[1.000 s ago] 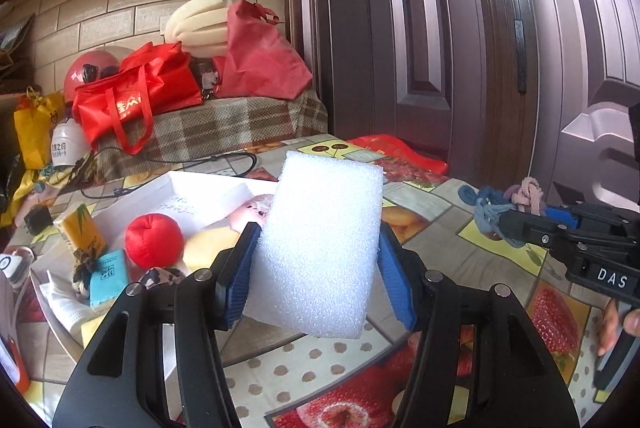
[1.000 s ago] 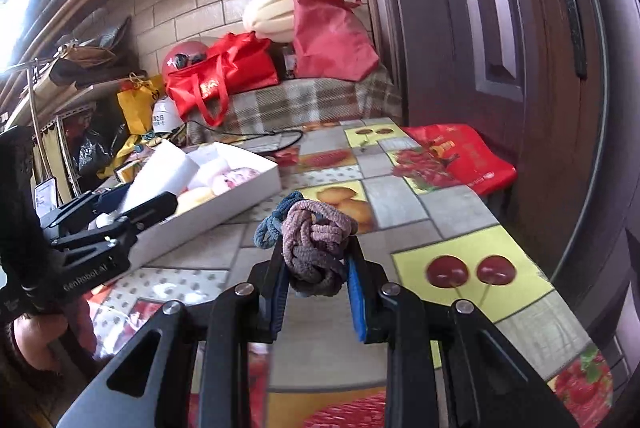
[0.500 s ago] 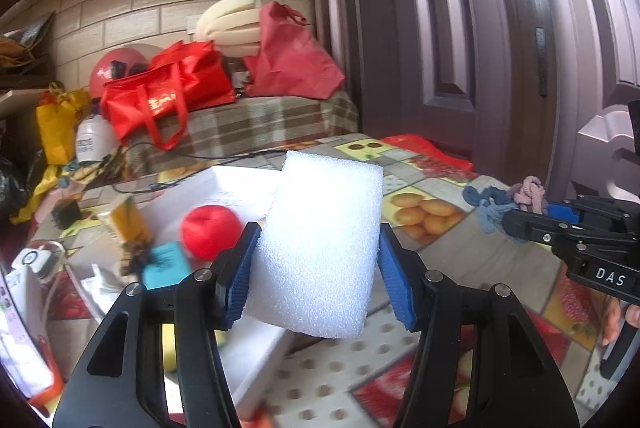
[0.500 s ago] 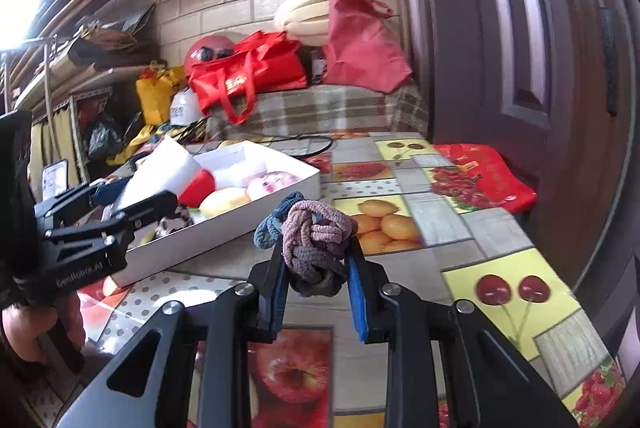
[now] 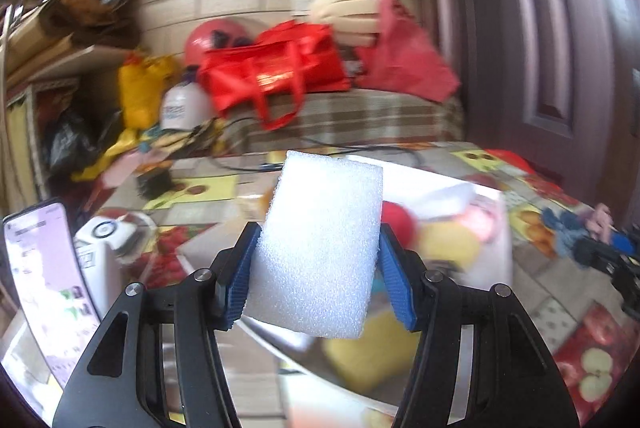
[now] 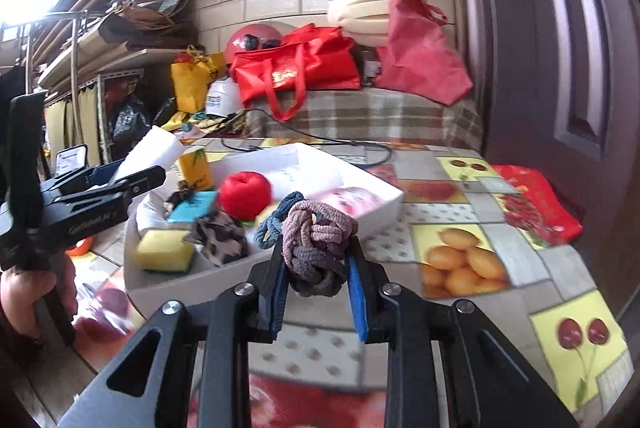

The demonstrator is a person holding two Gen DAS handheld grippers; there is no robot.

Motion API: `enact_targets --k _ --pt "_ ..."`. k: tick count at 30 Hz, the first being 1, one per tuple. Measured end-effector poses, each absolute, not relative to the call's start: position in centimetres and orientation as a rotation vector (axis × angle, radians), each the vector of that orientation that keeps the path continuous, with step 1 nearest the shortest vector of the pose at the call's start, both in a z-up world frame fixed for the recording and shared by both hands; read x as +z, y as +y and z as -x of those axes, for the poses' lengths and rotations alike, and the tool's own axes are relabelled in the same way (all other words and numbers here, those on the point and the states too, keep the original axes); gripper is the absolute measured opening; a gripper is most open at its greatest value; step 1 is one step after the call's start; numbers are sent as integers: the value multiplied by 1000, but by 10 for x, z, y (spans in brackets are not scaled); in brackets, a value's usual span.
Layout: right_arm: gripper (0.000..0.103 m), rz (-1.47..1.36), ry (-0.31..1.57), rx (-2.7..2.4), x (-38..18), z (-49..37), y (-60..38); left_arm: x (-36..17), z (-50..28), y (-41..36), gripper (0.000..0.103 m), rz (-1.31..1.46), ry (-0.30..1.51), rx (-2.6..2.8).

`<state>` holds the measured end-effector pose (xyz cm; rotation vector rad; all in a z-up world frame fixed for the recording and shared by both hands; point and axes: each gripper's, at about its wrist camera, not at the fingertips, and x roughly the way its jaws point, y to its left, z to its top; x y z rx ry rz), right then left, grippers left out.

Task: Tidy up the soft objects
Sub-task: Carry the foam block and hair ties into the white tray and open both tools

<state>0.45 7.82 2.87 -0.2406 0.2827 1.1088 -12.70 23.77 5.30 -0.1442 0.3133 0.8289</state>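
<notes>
My left gripper [image 5: 316,268] is shut on a white foam block [image 5: 320,240] and holds it above the near end of the white box [image 5: 496,228]. The block also shows in the right wrist view [image 6: 154,150], over the box's left end. My right gripper [image 6: 316,264] is shut on a knotted bundle of brown and blue hair ties [image 6: 316,240], just in front of the white box [image 6: 384,212]. In the box lie a red ball [image 6: 244,194], a yellow sponge [image 6: 164,250], a leopard scrunchie [image 6: 220,238], a blue pack [image 6: 192,206] and a pink item [image 6: 352,198].
The table has a fruit-print cloth [image 6: 460,260]. A red packet [image 6: 532,204] lies at its right edge by the door. A phone [image 5: 48,280] and a white device [image 5: 108,248] stand left. Red bags [image 6: 300,68] sit on a checked bench behind. A black cable [image 6: 320,142] runs past the box.
My left gripper has swung left with the foam block, so the box now sits right of and under it. My right gripper has moved closer to the box with the hair ties.
</notes>
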Motion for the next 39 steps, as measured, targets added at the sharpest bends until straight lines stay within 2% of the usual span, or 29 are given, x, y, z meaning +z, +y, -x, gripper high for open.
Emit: enact_targets --k 4,10,13,19,39 --pt "28 257 238 1154 32 6 96 51 125 258 58 175 329 868" --pt "28 237 304 1180 33 0 137 50 105 265 58 131 345 883" --pt "28 278 261 1135 32 -2 160 49 95 275 58 132 370 889" --pt "28 271 299 1084 31 -21 199 46 85 289 58 165 415 889" --pt "29 265 309 1079 30 -24 202 39 65 293 58 144 521 850"
